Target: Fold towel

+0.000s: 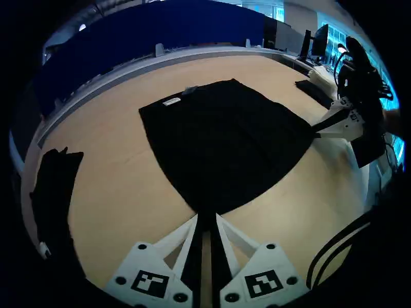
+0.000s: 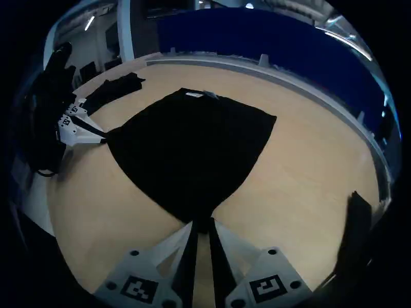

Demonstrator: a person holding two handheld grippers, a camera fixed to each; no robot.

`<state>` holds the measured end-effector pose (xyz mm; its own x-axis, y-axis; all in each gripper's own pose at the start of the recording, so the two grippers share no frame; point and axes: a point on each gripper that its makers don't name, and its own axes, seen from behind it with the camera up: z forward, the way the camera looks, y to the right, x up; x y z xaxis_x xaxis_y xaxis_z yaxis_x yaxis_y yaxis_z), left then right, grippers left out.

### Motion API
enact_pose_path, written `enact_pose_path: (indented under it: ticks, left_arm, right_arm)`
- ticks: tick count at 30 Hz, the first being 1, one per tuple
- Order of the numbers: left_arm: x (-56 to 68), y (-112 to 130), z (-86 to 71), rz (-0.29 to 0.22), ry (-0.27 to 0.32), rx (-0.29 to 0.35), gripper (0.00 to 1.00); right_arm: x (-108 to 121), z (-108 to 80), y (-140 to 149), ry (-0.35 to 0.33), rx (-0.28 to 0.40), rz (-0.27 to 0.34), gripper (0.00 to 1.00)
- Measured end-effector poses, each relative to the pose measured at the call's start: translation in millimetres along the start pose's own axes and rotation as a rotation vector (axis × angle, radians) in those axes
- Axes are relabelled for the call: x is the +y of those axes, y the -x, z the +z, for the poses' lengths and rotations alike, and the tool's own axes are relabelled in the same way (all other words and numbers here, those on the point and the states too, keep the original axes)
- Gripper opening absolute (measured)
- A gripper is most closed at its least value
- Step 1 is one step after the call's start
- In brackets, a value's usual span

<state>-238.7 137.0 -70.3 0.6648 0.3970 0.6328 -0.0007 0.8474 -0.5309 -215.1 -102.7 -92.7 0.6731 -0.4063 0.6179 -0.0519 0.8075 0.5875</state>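
Note:
A black towel (image 1: 221, 138) lies spread flat on the light wooden table (image 1: 113, 169), with a small white label (image 1: 171, 101) at its far edge. My left gripper (image 1: 206, 215) is shut on the towel's near corner in the left gripper view. At the right of that view my right gripper (image 1: 314, 134), held by a dark-gloved hand, pinches another corner. In the right gripper view the towel (image 2: 195, 149) runs down to my right gripper (image 2: 203, 222), shut on its corner. My left gripper (image 2: 105, 137) grips the towel's left corner there.
A second dark cloth (image 1: 54, 190) lies near the table's left edge, also visible as the dark cloth (image 2: 115, 84) behind the left gripper. A blue partition (image 1: 154, 31) runs along the far side. Monitors (image 1: 321, 41) and a dark flat object (image 1: 313, 91) sit far right.

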Motion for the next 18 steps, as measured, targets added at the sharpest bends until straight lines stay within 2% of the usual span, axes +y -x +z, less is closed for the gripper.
enact_pose_path:
  ticks: [8, 18]
  left_arm:
    - [2.1, -11, -15.1, -0.006, -0.004, 0.018, 0.09]
    - [2.6, -26, -44.4, -0.027, -0.011, 0.035, 0.09]
  right_arm:
    - [-1, -15.1, -18, 0.003, 0.036, 0.019, 0.15]
    - [-9, -48.6, -45, 0.003, 0.084, 0.011, 0.15]
